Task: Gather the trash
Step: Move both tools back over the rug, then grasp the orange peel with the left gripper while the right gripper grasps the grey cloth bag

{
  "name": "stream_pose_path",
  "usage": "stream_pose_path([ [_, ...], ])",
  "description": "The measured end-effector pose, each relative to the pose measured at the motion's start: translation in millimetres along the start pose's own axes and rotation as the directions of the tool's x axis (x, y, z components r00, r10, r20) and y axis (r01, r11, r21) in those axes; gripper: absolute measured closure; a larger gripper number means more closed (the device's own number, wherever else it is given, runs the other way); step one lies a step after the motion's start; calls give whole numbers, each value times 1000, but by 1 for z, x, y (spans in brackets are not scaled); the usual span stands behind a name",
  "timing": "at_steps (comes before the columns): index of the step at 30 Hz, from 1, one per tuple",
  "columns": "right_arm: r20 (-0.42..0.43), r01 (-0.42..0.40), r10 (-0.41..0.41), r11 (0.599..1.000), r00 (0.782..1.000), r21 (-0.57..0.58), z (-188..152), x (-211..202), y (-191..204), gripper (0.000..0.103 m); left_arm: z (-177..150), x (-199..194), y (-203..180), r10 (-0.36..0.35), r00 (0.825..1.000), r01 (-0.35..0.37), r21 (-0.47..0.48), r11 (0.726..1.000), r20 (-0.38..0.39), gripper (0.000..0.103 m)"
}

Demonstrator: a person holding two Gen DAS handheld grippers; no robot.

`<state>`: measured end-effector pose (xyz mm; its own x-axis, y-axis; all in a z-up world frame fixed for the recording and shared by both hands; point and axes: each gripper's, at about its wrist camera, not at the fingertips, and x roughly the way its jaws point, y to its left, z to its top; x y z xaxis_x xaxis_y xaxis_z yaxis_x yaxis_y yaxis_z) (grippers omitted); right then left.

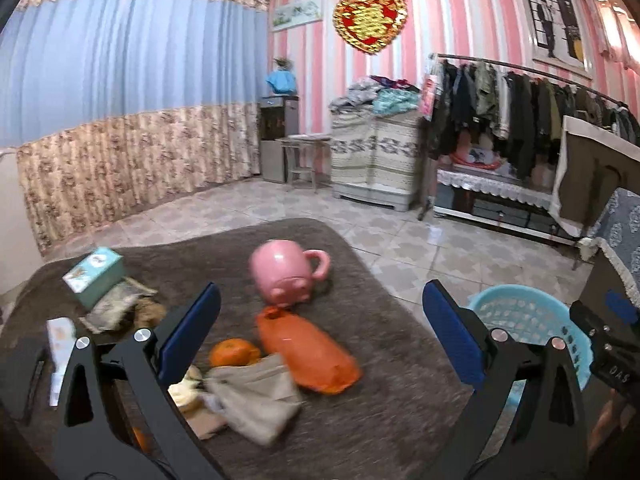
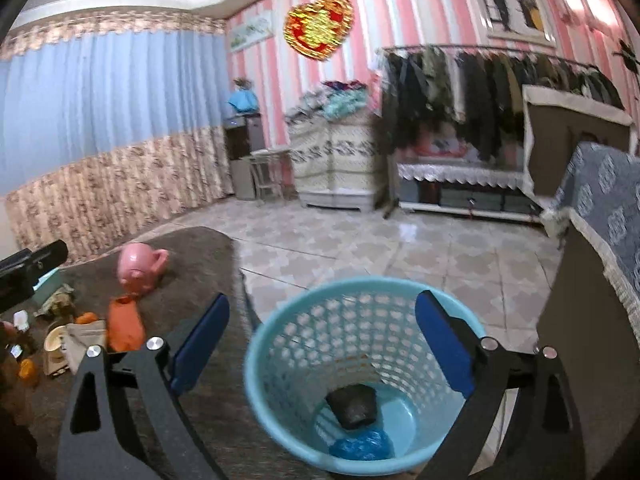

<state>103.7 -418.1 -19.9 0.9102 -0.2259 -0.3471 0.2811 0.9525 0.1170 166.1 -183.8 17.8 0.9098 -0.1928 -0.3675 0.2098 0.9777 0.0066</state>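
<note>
A pink-striped bedroom with blue curtains frames a brown rug (image 1: 380,420) strewn with litter. Left wrist view: an orange bag (image 1: 308,356), a grey bag (image 1: 256,396), a tangerine (image 1: 234,353), a teal box (image 1: 96,276) and a pink mug (image 1: 286,276) lie uncollected; the left gripper (image 1: 320,340) hangs above them, jaws wide, holding nothing. Right wrist view: the blue basket (image 2: 280,344) beside the rug holds 2 items, a dark lump (image 2: 354,404) and a blue wrapper (image 2: 360,446). The right gripper (image 2: 340,350) hovers over it, jaws wide and empty. Collection looks barely begun.
</note>
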Motion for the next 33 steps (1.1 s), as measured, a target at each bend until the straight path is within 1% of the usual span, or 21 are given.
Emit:
stream_pose_path([
  [4,-1,-59,59,998,998,-27,0,-4,26,10,-4,-21,30,40,999,-40,-10,999,17,5],
  [7,0,-101,101,995,995,-23,-2,-10,42,10,-9,-40,53,101,994,-101,2,995,38,5],
  [9,-8,-118,118,993,993,-22,-4,-11,52,9,-12,-50,68,123,992,-123,-6,992,41,5],
  [14,-29,-137,136,988,990,-69,-9,-11,75,10,-20,-67,110,177,984,-175,-53,983,23,5],
  [17,-41,-165,162,984,986,-74,-13,-12,84,9,-29,-72,137,225,974,-224,-73,972,8,5],
  [19,-47,-176,173,981,984,-81,-16,-13,91,9,-34,-74,151,242,970,-242,-87,967,-9,5],
  [24,-76,-194,185,971,980,-136,-24,-11,113,9,-51,-76,183,270,961,-275,-129,953,-55,5],
  [29,-107,-212,196,963,975,-166,-31,-6,129,9,-65,-72,199,291,952,-301,-131,944,-90,5],
  [33,-135,-210,187,960,973,-184,-35,2,138,9,-84,-59,204,259,954,-281,-150,948,-152,5],
])
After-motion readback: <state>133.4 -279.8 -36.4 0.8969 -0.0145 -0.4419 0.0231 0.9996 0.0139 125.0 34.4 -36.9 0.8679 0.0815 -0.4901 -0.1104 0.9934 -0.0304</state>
